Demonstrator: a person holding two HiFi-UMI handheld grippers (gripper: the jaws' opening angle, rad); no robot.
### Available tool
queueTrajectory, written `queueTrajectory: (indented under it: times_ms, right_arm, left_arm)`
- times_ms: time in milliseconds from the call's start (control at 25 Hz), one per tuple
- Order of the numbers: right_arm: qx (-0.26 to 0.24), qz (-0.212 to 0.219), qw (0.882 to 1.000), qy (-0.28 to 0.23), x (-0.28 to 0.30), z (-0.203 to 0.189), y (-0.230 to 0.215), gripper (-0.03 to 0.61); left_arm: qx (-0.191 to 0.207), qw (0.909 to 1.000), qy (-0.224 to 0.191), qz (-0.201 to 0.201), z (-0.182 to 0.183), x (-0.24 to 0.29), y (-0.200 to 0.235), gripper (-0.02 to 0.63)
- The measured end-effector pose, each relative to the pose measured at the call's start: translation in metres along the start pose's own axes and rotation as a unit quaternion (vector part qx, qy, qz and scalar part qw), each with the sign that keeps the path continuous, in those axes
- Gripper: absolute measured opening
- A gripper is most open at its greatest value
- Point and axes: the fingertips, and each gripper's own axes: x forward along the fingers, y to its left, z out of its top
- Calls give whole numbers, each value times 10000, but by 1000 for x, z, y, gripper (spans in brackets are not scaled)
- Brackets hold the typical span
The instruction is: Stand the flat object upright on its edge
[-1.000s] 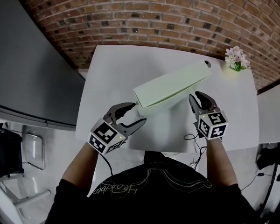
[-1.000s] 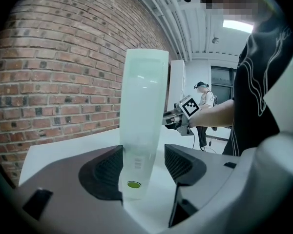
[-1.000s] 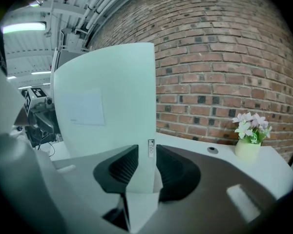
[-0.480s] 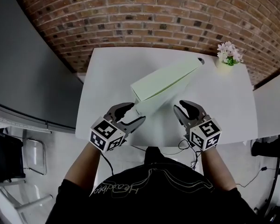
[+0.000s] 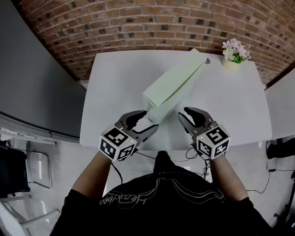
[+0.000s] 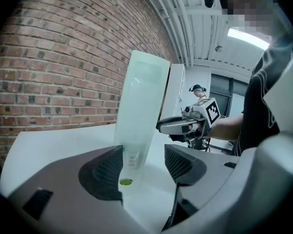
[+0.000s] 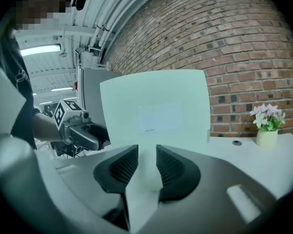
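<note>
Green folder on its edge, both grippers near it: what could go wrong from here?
1. The folder stands on a thin edge. The left gripper has its jaws apart around the near end, not clamping, so it may tip sideways.
2. The right gripper, empty, sits close beside the broad face; a nudge could topple it.
3. Its far end is near the flower vase; a fall that way might hit it.

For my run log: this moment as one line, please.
board: upright on table | left tongs: open around its edge | right tongs: open
</note>
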Motion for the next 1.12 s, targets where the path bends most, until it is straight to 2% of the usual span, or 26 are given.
queueTrajectory:
  times_ms: [240, 360, 560, 840, 1000, 1120]
  right_arm:
    - [14, 153, 9999, 72, -1, -8, 10, 123]
    - [-4, 320, 9993, 177, 6, -14, 21, 132]
    - [-164, 596, 9977, 293, 18, -17, 40, 190]
    - [-222, 650, 9973, 252, 30, -8, 41, 192]
    - [54, 564, 9982, 189, 32, -5, 31, 190]
    - [58, 531, 9984, 165, 33, -2, 28, 189]
  left_arm:
    - [158, 9995, -248, 116, 18, -20, 5, 272]
    - [46, 9984, -511, 222, 34, -30, 17, 272]
    - [0, 9981, -551, 277, 43, -27, 31, 272]
    - [-105, 9986, -522, -72, 43, -18, 30, 270]
    - [-122, 9983, -538, -187, 44, -17, 27, 220]
    - [-72, 9982, -547, -248, 46, -16, 24, 168]
